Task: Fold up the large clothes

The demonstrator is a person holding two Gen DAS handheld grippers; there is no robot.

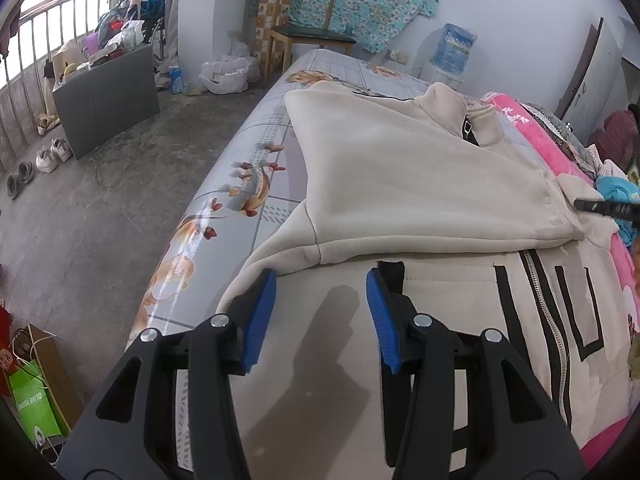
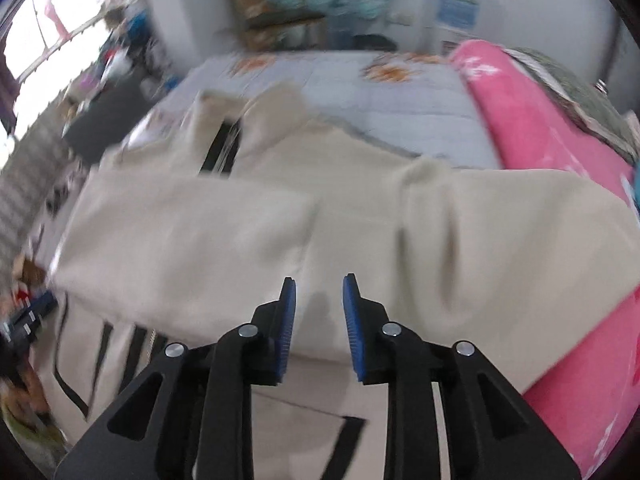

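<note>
A beige zip-up hoodie (image 1: 420,184) with black line markings lies on the bed, its sleeves folded across the body. My left gripper (image 1: 320,276) is open and empty, just above the hoodie's lower body near a black pocket tab (image 1: 391,274). My right gripper (image 2: 319,284) is open and empty, hovering over the folded sleeves of the hoodie (image 2: 240,224); this view is blurred. The right gripper's tip shows at the right edge of the left wrist view (image 1: 608,208).
The bed has a grey floral sheet (image 1: 256,184); its left edge drops to a concrete floor. A pink blanket (image 2: 532,120) lies along the right. A wooden chair (image 1: 308,32) and a water dispenser (image 1: 454,50) stand past the bed. Bags sit on the floor at left.
</note>
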